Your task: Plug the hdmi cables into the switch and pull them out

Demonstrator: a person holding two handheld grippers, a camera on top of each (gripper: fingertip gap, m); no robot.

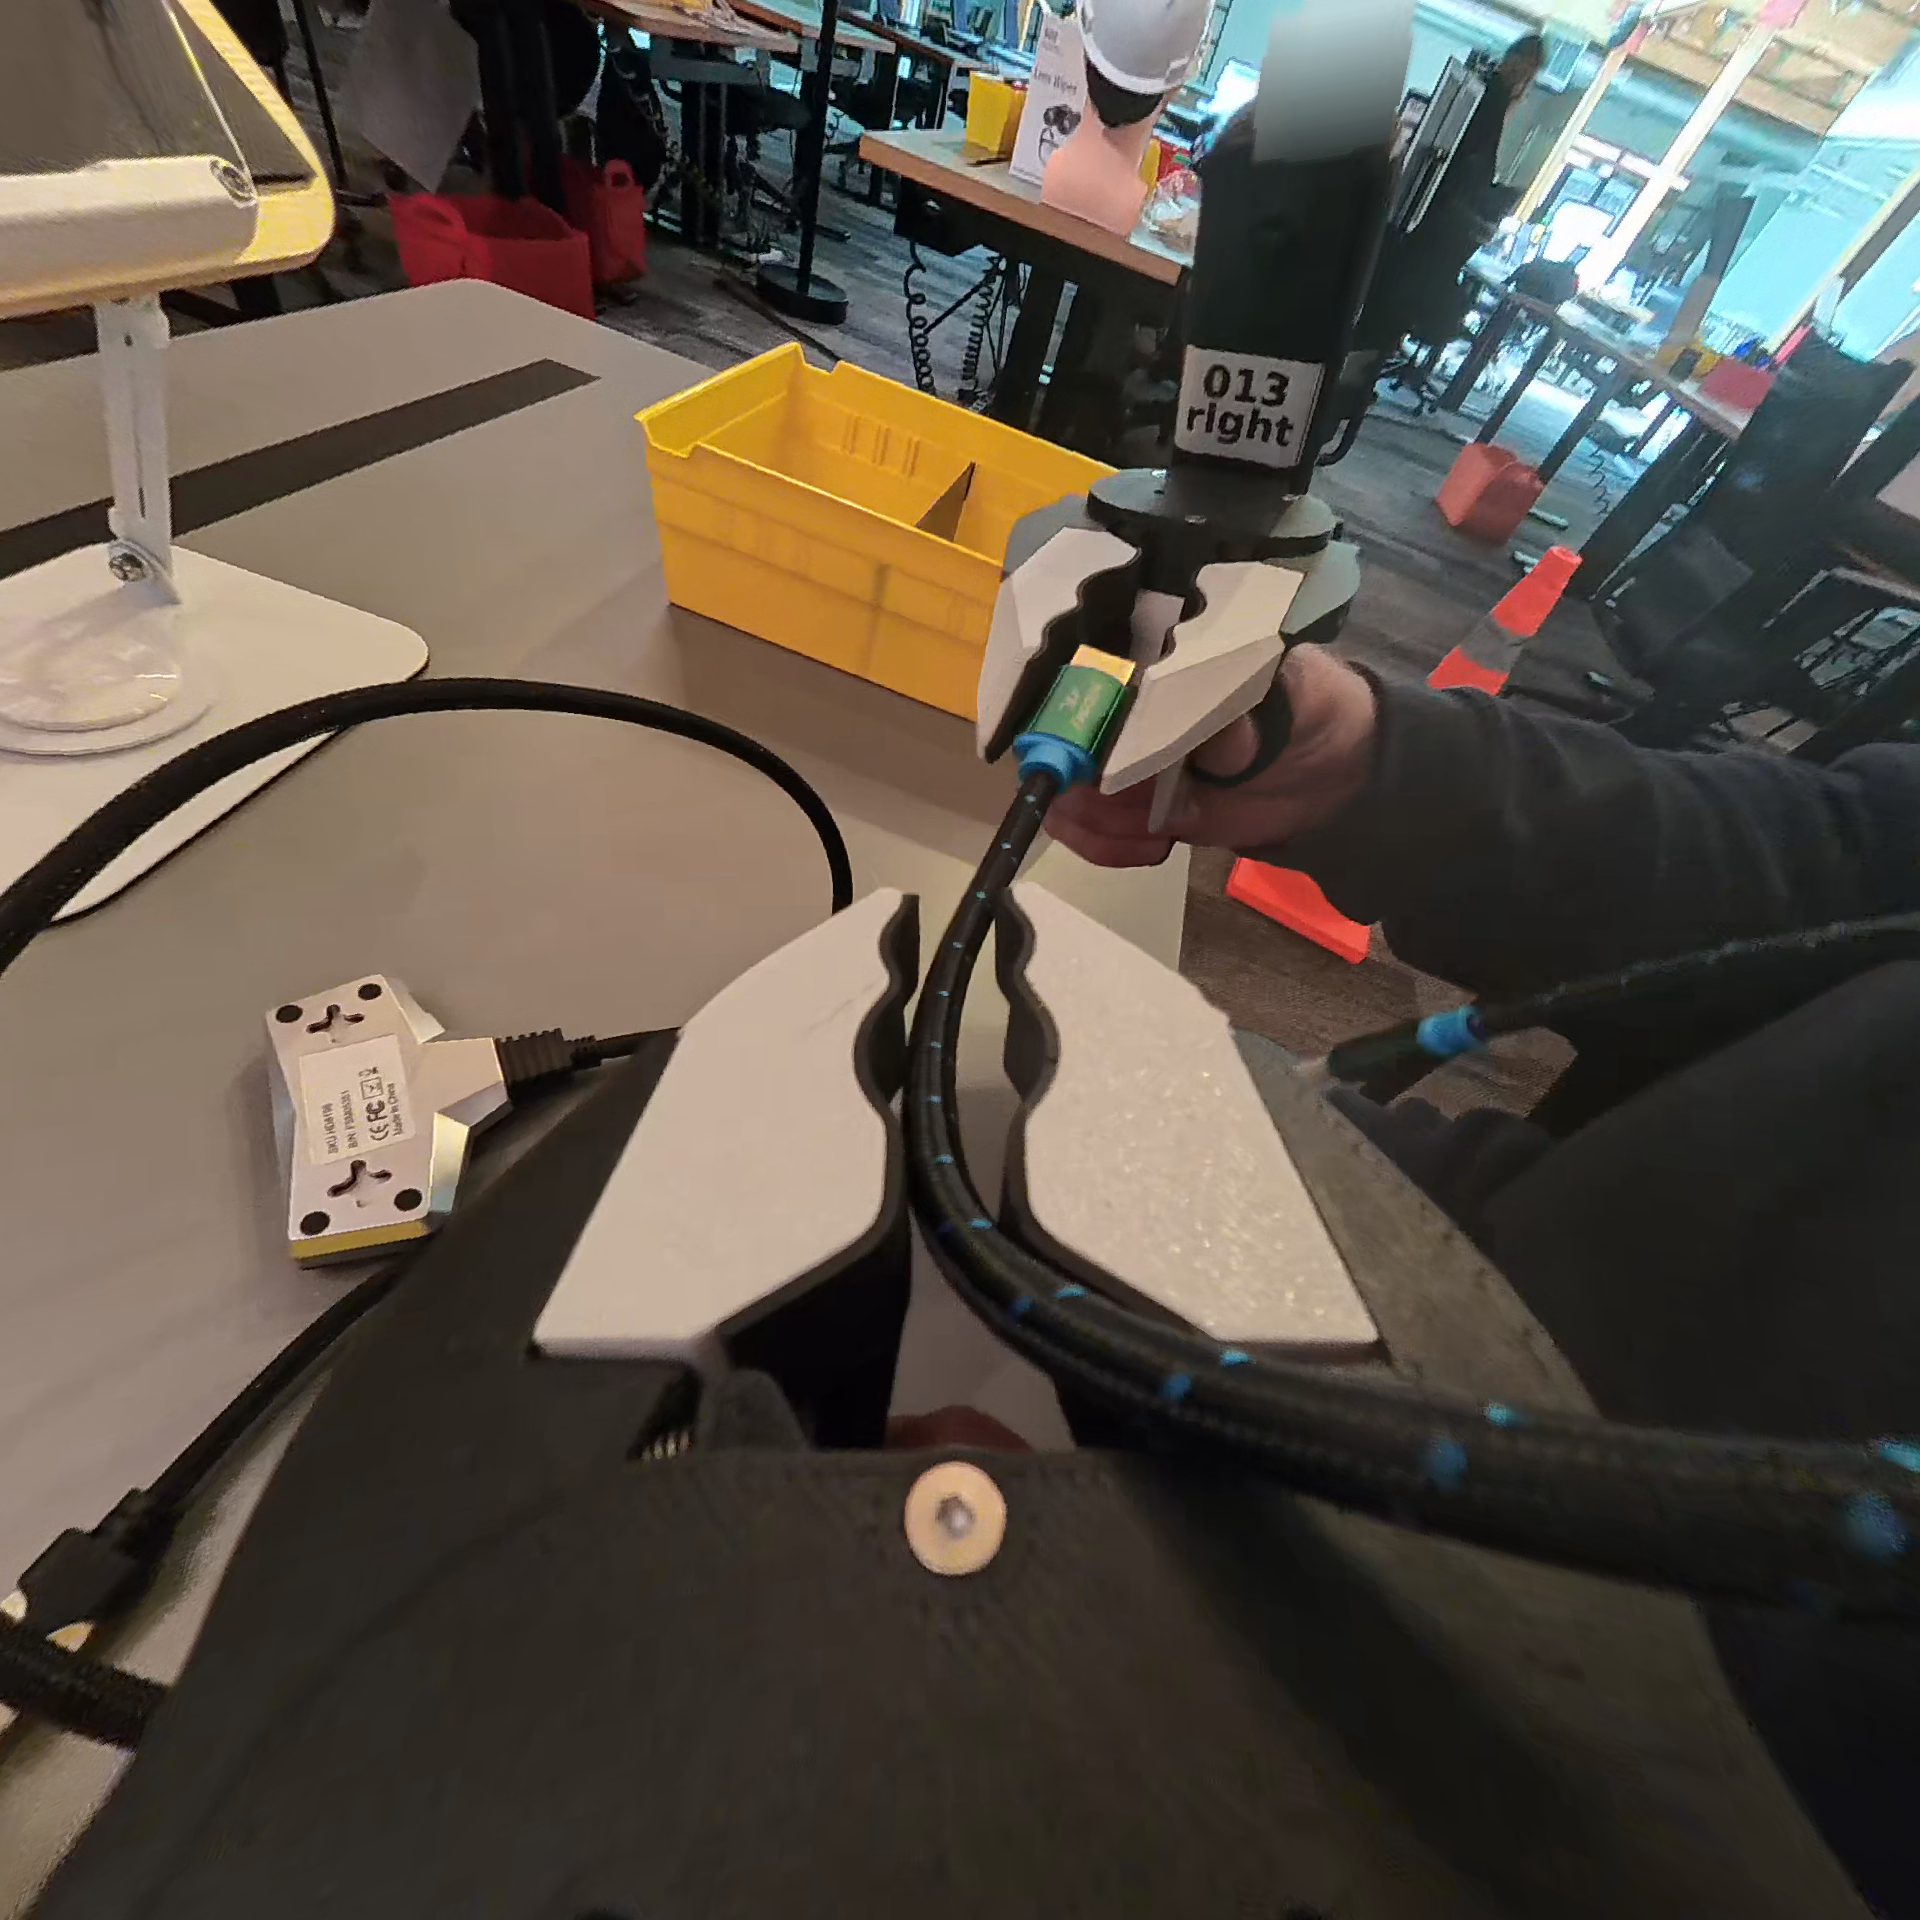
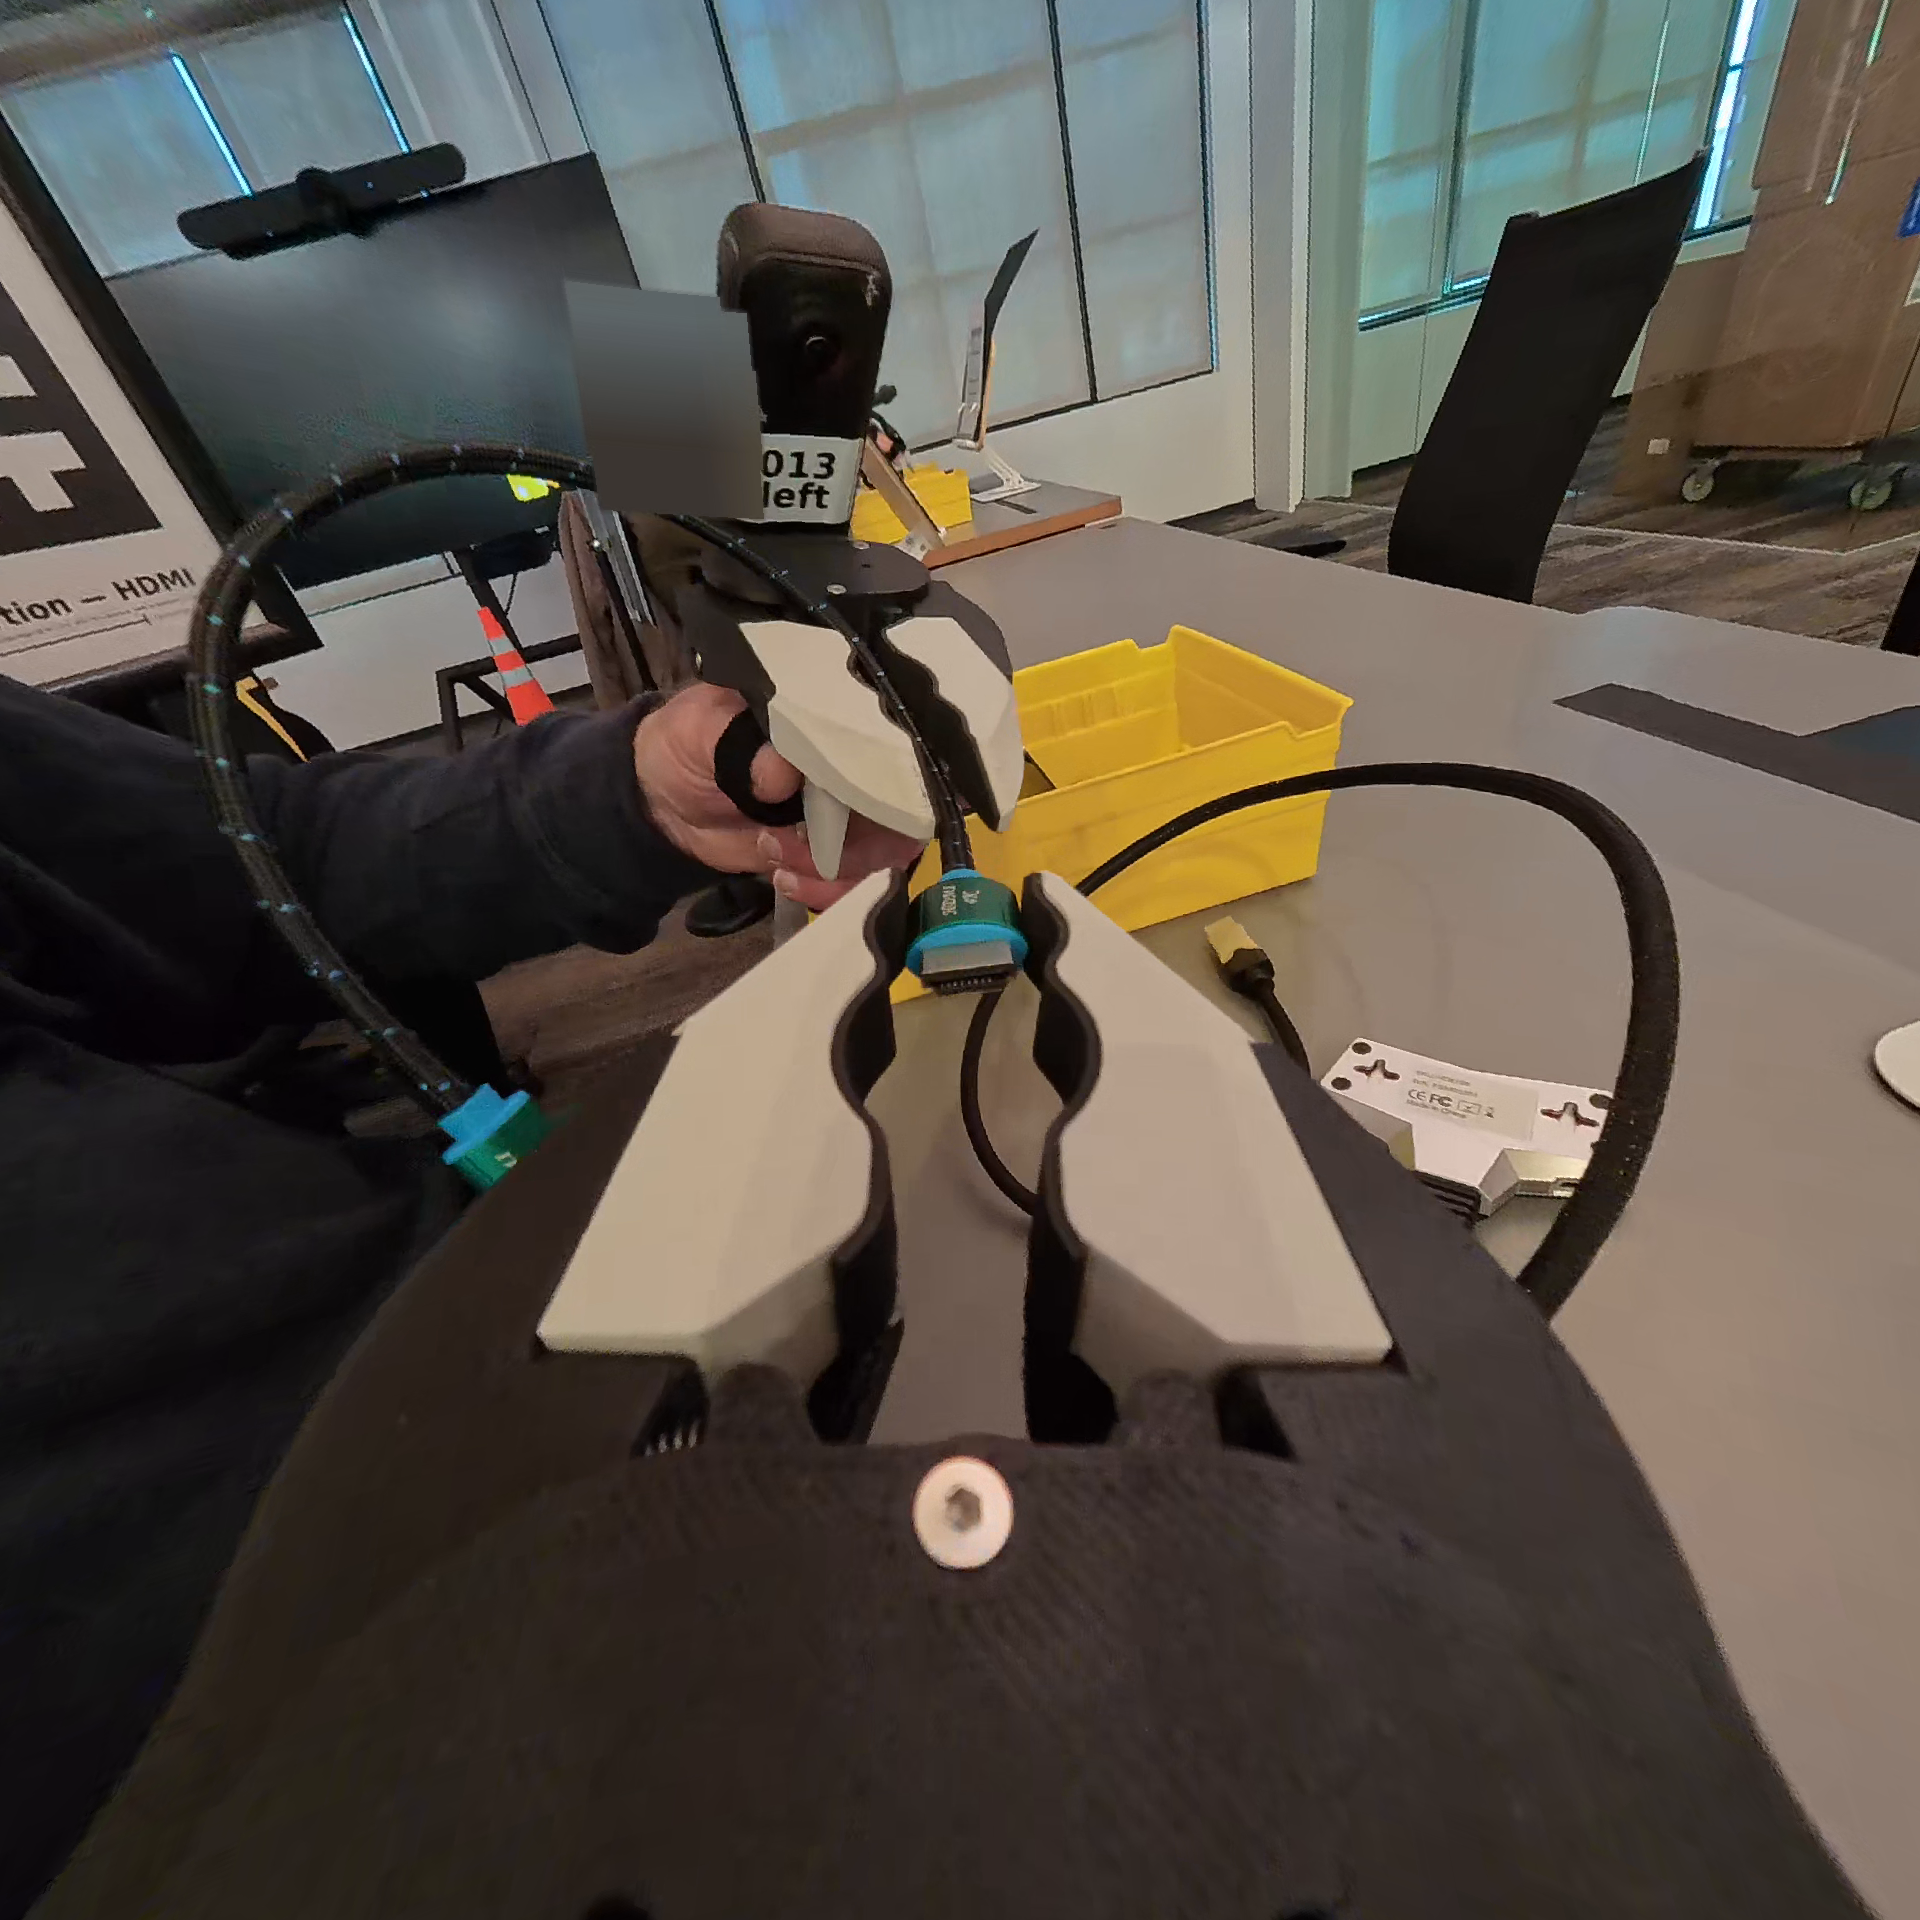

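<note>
Both grippers are up off the table [image 1: 436, 831], sharing one braided cable [image 1: 935, 1060]. The right gripper [image 2: 961, 940] is clenched on the green plug [image 2: 961, 930], with the metal tip pointing back toward its own camera; in the left wrist view that plug [image 1: 1081, 707] sits at about 1 o'clock, pinched near the fingertips. The left gripper [image 1: 961, 940] closes around the cable a little below the plug: the cord runs down the channel between its fingers [image 1: 748, 1122] and curls away to 4 o'clock. Whether it squeezes the cord or only cradles it loosely, I cannot tell. The cable's other green plug [image 2: 488, 1143] hangs free at 9 o'clock in the right wrist view, off the table edge.

The switch [image 1: 364, 1122] lies label-side up on the table, at 9 o'clock in the left wrist view and 3 o'clock in the right wrist view [image 2: 1475, 1127]. A thinner black lead [image 1: 540, 1049] joins it at one corner. A thick black cable [image 2: 1558, 935] loops over the table, and a loose gold-tipped plug [image 2: 1231, 940] lies just beside the switch. The yellow bin [image 1: 831, 540] stands behind, at 12 o'clock.

By my reading the job is barely begun: the held plug is well clear of the switch and turned the wrong way, so reorienting, every insertion and every pull-out remain.
</note>
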